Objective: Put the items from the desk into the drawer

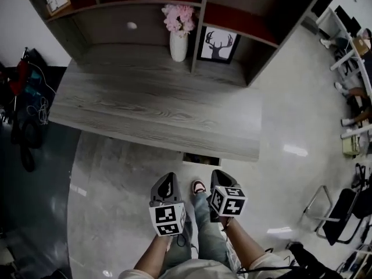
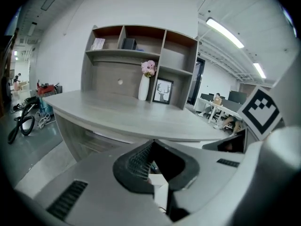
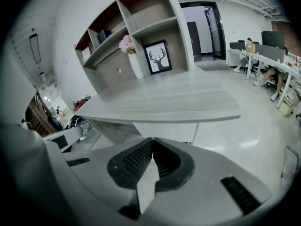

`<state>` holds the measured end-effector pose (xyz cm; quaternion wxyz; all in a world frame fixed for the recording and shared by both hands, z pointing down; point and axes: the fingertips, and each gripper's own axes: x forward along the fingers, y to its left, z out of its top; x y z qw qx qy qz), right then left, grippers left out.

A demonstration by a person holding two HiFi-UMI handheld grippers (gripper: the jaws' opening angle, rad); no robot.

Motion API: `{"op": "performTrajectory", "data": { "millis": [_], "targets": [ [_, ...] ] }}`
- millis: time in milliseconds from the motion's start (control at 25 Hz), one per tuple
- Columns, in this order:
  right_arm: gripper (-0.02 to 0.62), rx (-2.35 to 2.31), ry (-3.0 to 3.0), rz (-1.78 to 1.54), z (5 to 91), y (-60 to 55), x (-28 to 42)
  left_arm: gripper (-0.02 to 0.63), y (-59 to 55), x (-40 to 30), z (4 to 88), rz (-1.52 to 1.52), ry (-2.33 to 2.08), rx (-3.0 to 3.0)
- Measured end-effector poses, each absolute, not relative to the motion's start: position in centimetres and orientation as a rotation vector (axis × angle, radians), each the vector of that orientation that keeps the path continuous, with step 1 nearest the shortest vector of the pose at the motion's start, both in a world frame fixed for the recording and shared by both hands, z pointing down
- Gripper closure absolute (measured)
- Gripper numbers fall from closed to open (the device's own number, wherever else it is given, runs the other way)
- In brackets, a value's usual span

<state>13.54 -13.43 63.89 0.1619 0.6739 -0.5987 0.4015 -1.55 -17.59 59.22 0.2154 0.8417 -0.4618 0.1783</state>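
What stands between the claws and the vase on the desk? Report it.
Nothing visible: the left claw and right claw hang shut before the desk, and only bare top lies between them and the vase.

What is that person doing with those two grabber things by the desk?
A person stands in front of the desk with a grabber in each hand. The left gripper and the right gripper are both shut with nothing in them, held short of the desk and touching nothing. On the desk, only a vase of pink flowers and a framed deer picture stand at the back.
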Motion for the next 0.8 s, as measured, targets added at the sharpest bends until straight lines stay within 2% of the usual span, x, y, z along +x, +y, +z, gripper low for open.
{"op": "performTrajectory", "data": {
  "millis": [360, 800],
  "targets": [
    [0.595, 1.886, -1.847, 1.007, 53.0, -14.2, 12.0, 0.606, -17.2, -0.6, 47.9, 0.391, -1.253, 2.405],
    [0.595, 1.925, -1.975, 0.801, 44.2, -17.5, 13.1, 0.606, -20.0, -0.1, 39.8, 0.229, -1.298, 2.446]
  ]
}}
